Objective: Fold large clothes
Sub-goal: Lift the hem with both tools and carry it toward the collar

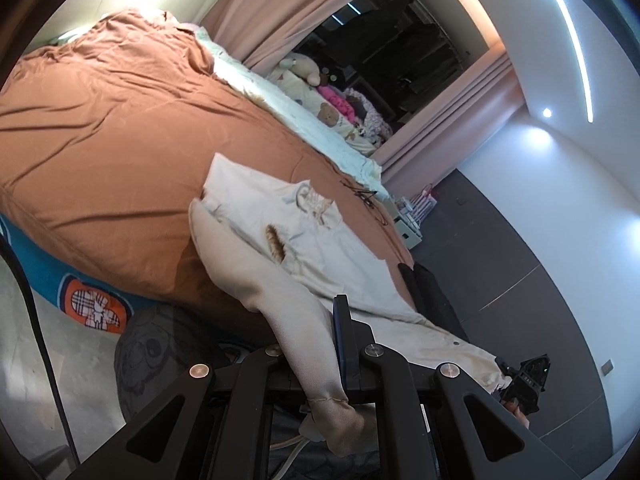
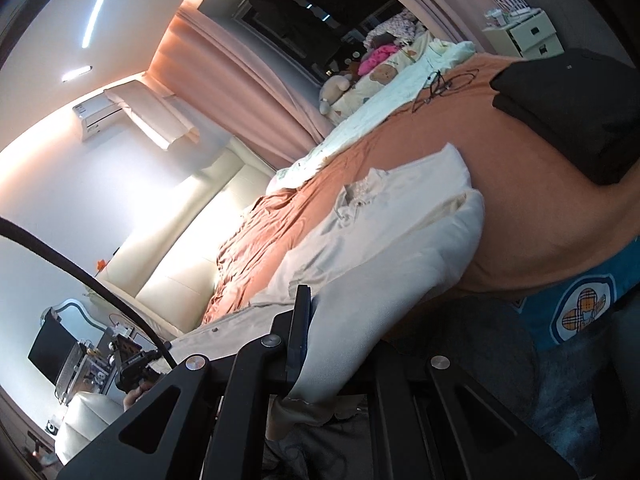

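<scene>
A large cream garment [image 1: 320, 236] with a ruffled collar lies spread over the orange-brown bed sheet [image 1: 120, 140]. Its near edge hangs off the bed toward me. My left gripper [image 1: 333, 332] is shut on one beige corner of it, and the cloth drapes over one finger. In the same view my right gripper [image 1: 526, 380] shows far right, at the garment's other corner. In the right wrist view my right gripper [image 2: 310, 332] is shut on a corner of the cream garment [image 2: 384, 236]. My left gripper [image 2: 134, 364] appears small at lower left, a hand below it.
Folded black clothes [image 2: 568, 112] sit on the bed beside the garment. A black cable [image 2: 440, 80] lies on the sheet. Plush toys and pillows [image 1: 316, 88] line the curtain side. A cream headboard [image 2: 192, 240], a white drawer unit [image 2: 524, 36] and a grey cushion [image 1: 160, 356] stand nearby.
</scene>
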The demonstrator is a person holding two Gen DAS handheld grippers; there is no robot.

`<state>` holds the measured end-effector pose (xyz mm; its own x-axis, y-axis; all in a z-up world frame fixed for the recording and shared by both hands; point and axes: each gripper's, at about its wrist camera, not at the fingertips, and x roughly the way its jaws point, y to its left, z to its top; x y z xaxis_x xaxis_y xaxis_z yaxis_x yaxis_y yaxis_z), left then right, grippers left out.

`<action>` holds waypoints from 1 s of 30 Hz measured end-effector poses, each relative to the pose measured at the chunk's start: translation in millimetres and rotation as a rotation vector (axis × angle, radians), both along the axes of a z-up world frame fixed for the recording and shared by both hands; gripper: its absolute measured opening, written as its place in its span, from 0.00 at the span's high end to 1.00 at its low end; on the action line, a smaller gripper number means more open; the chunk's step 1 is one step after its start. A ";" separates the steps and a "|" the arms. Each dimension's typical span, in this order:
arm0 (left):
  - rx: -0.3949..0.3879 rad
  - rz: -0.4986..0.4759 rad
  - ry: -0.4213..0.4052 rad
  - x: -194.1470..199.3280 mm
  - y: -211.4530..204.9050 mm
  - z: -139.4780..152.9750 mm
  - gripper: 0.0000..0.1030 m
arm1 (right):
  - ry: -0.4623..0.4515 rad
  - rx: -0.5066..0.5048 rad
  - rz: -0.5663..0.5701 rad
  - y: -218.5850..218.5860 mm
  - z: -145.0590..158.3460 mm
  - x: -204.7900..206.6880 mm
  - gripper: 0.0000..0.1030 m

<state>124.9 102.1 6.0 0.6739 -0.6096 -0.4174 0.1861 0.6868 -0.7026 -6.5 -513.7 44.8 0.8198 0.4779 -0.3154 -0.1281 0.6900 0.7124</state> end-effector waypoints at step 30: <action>0.087 0.063 0.046 282.0 -28.8 46.1 0.91 | 0.016 -0.155 -0.036 -1.0 39.3 305.5 0.96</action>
<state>406.9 73.3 52.1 0.6885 -0.5272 -0.4981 0.1100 0.7547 -0.6468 299.0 -514.7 84.2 0.8300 0.3924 -0.3963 -0.0906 0.7960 0.5985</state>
